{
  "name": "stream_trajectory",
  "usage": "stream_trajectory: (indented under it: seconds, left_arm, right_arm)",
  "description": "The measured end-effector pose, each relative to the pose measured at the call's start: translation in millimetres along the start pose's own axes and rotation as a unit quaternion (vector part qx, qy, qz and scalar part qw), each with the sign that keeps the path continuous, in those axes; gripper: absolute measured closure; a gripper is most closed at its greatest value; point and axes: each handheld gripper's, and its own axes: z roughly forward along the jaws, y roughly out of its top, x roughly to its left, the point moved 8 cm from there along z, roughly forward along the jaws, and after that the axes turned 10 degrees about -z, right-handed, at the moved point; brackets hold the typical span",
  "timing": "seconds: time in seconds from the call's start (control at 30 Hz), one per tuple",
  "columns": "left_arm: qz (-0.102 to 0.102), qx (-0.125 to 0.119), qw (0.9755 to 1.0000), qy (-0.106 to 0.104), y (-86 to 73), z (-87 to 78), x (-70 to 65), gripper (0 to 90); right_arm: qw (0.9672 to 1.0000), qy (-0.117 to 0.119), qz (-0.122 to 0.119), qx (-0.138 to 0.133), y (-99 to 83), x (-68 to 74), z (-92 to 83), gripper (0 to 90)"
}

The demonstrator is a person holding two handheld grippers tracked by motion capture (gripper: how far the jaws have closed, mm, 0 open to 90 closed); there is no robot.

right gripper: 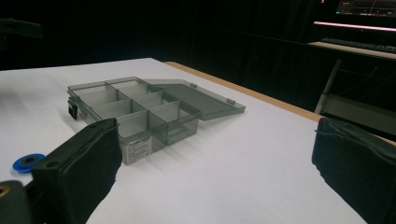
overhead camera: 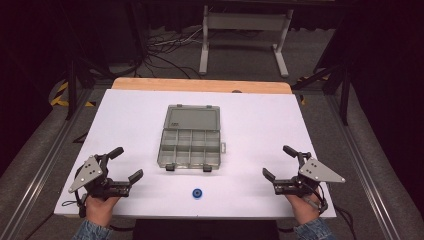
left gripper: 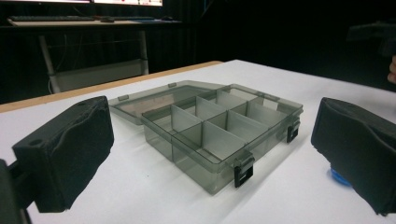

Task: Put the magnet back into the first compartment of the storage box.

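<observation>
Box point(overhead camera: 190, 136): grey, lid laid open, mid-tabletop point(overhead camera: 260, 125); compartments look empty.
Disc point(overhead camera: 197, 193): blue, near front edge; half hidden behind a jaw in the left gripper view.
Left tongs point(overhead camera: 128, 164): released, empty.
Right tongs point(overhead camera: 278, 162): released, empty.

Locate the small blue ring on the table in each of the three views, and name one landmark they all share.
High view: the blue ring lies bottom centre, near the table's front edge.
Left gripper view: lower right, partly hidden behind that gripper's right-hand jaw.
Right gripper view: far left, just above that gripper's left-hand jaw.
Shared landmark: the open grey compartment box with its lid laid flat.
</observation>
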Motion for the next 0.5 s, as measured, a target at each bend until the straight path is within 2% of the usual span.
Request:
stream_trajectory:
  seconds: [0.1,0.23,0.3,0.4,0.5]
  left_arm:
    - [0.002,-0.019,0.9998,-0.009,4.2,-0.9,-2.4,0.1]
    - [-0.001,-0.011,0.9999,-0.006,3.6,0.1,-1.2,0.1]
    - [-0.01,0.001,0.9999,-0.004,1.8,1.1,0.5,0.1]
    - [-0.009,-0.004,1.0,0.0,3.9,0.1,1.1,0.1]
    - [0.001,-0.006,1.0,0.004,6.7,-1.6,0.6,0.2]
  right_arm:
    - [1.0,-0.003,0.001,0.0,-0.9,-0.9,-1.1,2.1]
    - [1.0,-0.005,-0.001,0.001,-1.7,-1.5,-1.1,2.1]
    - [1.0,-0.005,0.0,0.003,-2.5,-2.1,-1.6,2.1]
    - [1.0,-0.006,0.001,0.003,-2.6,-2.4,-1.8,2.1]
    - [1.0,-0.005,0.001,0.003,-3.5,-2.8,-1.0,2.1]
